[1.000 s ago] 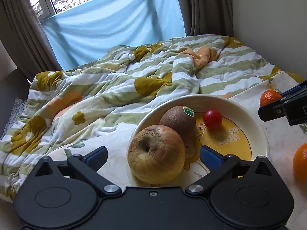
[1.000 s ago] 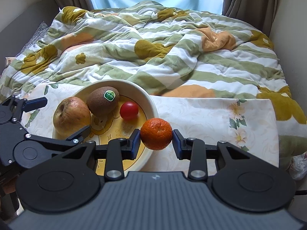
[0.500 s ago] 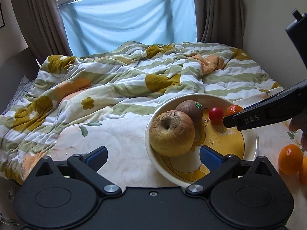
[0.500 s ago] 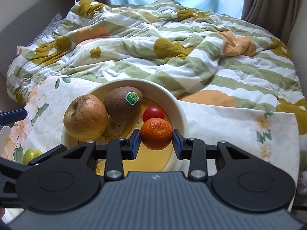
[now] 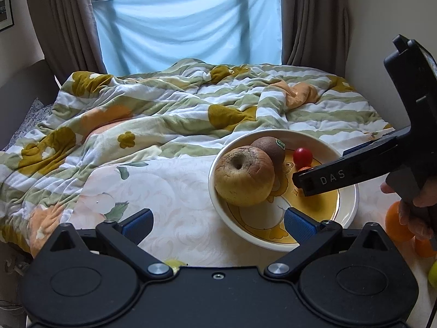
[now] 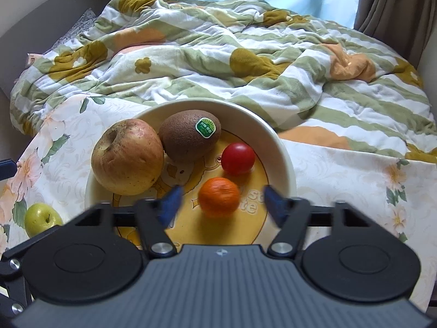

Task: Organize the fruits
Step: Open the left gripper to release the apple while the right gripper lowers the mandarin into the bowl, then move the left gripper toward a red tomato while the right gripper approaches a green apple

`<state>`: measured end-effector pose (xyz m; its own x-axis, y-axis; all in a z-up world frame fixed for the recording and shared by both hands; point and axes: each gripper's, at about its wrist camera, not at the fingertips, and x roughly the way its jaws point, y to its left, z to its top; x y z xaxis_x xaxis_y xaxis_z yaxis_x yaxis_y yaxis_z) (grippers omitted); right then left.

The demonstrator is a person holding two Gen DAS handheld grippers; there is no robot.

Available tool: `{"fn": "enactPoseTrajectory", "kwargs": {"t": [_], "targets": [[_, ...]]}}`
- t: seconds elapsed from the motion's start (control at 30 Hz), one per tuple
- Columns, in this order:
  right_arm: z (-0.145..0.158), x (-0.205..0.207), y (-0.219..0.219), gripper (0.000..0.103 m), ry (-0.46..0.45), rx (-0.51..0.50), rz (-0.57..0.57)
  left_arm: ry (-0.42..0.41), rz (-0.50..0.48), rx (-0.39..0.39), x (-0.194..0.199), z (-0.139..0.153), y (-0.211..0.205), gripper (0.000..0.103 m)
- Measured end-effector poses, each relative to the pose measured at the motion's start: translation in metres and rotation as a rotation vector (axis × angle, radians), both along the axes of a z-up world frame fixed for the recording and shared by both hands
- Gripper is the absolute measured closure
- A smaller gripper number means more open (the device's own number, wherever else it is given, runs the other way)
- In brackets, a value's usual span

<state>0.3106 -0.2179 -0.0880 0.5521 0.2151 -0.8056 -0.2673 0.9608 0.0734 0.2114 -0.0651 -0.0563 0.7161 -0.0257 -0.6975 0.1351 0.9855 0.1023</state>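
Left tongs (image 5: pixel 217 222) gape empty above the floral bed sheet (image 5: pixel 174 205), with the round cream bowl with a yellow cartoon base (image 5: pixel 351 205) ahead to their right. Right tongs (image 6: pixel 220 201) stand spread wide, and the small orange mandarin (image 6: pixel 219 196) sits free between them on the bowl's floor, just short of the red cherry tomato (image 6: pixel 238 158). This looks like the release step; next, I judge, the right tongs back out and go for the green apple (image 6: pixel 42 217) lying outside the bowl to their left.

You see: glossy glazed bowl (image 6: pixel 284 150) | fuzzy matt kiwi (image 6: pixel 185 139) | wrinkled dull apple (image 6: pixel 127 158) | shiny smooth tomato (image 6: pixel 237 158) | plush cloth blanket (image 6: pixel 218 63) | matt black plastic right hand-held gripper (image 6: pixel 221 205)
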Motion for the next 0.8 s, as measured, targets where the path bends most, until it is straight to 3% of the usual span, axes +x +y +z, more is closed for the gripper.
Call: {"fn": "enactPoseTrajectory", "kwargs": {"t": [0.03,0.47,0.8], "targets": [[0.003,-0.004,0.0,0.0,-0.018,-0.004,-0.005,-0.003,0.004,-0.001,-0.002,0.001,0.001,0.0],[0.037,-0.043,-0.008,0.0,-0.075,0.004,-0.034,-0.03,0.023,-0.056,-0.031,0.023,0.007,0.0],[0.071,-0.091,-0.026,0.0,-0.122,-0.004,-0.064,-0.084,0.002,-0.042,-0.072,0.049,-0.006,0.0]]}}
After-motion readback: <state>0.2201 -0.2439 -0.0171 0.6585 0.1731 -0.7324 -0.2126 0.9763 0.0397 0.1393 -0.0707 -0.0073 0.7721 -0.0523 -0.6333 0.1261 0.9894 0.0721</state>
